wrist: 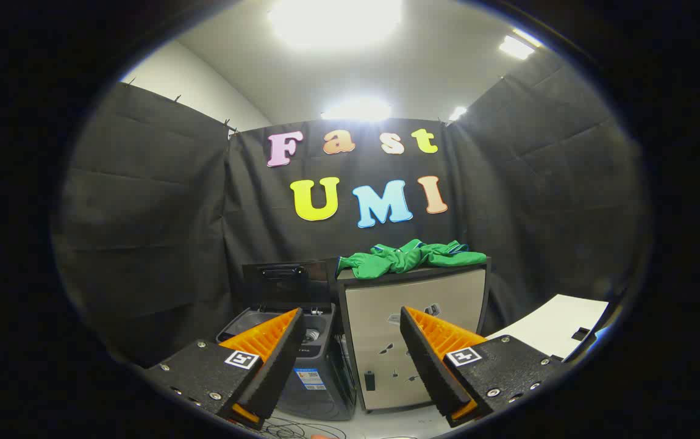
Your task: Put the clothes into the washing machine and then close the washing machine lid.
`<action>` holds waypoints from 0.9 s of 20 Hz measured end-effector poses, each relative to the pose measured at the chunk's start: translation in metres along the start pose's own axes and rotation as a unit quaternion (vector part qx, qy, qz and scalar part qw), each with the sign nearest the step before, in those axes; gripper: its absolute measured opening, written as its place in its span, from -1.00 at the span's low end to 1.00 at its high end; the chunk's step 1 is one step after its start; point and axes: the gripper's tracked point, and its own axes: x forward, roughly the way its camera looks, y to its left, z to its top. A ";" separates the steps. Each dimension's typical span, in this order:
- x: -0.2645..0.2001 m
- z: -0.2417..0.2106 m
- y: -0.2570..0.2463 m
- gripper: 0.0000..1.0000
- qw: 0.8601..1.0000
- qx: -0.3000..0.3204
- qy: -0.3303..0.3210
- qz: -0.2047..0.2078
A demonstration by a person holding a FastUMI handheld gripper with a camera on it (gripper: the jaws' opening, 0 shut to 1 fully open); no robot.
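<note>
The hand-held gripper (350, 341) is nearest, its two fingers spread wide apart with nothing between them, released and well short of everything else. In the gap between the fingers and beyond them stands a pale cabinet (414, 311) with a dark top edge, and on that top lies the clothes (411, 257), a bright green garment crumpled into a loose, flattish heap with a bit of blue and white trim showing; its folds hang slightly over the cabinet's front left corner. Just beside the cabinet, on its left and lower, sits the washing machine (316, 372), dark-bodied, partly hidden behind the left finger, with its lid (286, 283) standing upright at the back so the top opening is clear. The machine and cabinet stand almost touching. A few thin cables (301, 430) lie on the light floor (399, 424) below the fingers. A white tabletop (560, 326) shows past the right finger, apart from the cabinet.
</note>
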 end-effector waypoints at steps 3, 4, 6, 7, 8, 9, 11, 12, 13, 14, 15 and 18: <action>-0.003 -0.001 0.002 0.91 1.000 0.000 0.002 0.003; -0.004 0.000 0.002 0.92 1.000 -0.002 0.002 0.004; -0.004 0.003 0.004 0.92 1.000 -0.001 -0.002 0.006; -0.003 0.003 0.004 0.91 1.000 -0.002 -0.002 0.007; -0.003 0.003 0.004 0.91 1.000 -0.002 -0.003 0.007; -0.002 0.003 0.004 0.92 1.000 -0.002 -0.003 0.007; -0.003 0.007 0.006 0.91 1.000 -0.001 -0.007 0.007; -0.003 0.007 0.007 0.91 1.000 -0.002 -0.008 0.008; -0.002 0.008 0.008 0.91 1.000 -0.003 -0.008 0.008; -0.003 0.005 0.009 0.91 1.000 -0.005 -0.007 0.007; -0.004 0.005 0.009 0.92 1.000 -0.005 -0.006 0.006; -0.004 0.005 0.013 0.91 1.000 -0.006 -0.007 0.008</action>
